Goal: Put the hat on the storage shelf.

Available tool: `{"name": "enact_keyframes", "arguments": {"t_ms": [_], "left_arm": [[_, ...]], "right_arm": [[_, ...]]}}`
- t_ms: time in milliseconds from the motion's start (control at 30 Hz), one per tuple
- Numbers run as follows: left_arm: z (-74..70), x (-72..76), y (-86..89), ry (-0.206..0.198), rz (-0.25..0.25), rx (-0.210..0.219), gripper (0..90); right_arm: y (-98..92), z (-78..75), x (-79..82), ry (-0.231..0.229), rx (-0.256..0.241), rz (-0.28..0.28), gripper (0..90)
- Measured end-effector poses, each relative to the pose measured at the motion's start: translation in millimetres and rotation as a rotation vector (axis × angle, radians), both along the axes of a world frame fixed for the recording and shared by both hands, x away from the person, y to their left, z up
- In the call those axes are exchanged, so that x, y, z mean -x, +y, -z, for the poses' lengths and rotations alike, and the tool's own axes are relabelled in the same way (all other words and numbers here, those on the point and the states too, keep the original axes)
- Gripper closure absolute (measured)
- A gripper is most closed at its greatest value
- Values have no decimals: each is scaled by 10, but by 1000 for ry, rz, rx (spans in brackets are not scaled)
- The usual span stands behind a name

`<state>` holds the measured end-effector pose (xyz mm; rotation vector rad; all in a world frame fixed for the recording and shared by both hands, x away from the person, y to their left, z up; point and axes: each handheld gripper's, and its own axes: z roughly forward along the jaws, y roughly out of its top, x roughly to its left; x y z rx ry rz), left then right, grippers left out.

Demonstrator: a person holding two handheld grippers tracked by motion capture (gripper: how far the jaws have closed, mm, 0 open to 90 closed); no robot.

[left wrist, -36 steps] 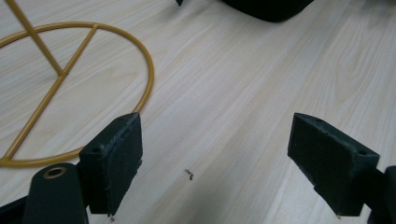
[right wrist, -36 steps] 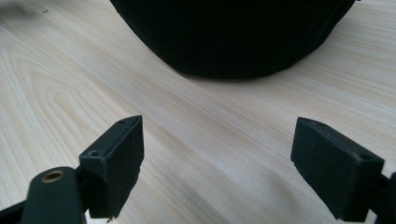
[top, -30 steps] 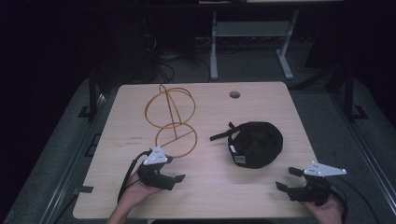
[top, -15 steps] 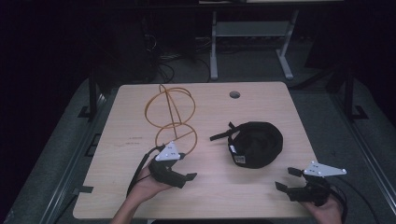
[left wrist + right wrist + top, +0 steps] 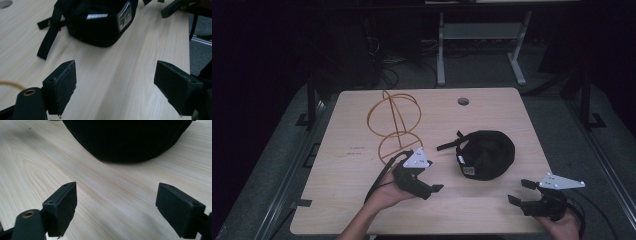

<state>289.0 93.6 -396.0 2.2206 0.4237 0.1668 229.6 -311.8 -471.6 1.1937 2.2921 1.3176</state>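
High view: the black cap lay right of the table's middle, its strap trailing toward the wire stand nearer the far left corner. I had the left gripper just off the cap's near-left side, jaws spread wide with nothing between them. The right gripper sat at the near right corner, jaws equally wide and empty, pointed at the cap's rounded side. My worry was the soft cloth: if I closed on the crown instead of the edge, the cap could crumple or slide across the smooth wood. The loose strap could also snag a jaw on the approach.
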Motion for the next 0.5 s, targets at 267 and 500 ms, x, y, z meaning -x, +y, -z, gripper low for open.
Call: {"name": "enact_keyframes", "arguments": {"t_ms": [267,500], "left_arm": [[-133,-92,-256,-8,51,-11,183],[-196,-180,-459,-10,85,-31,193]], "right_arm": [[2,6,3,3,2,-7,169],[-4,4,-3,3,-4,-9,169]]}}
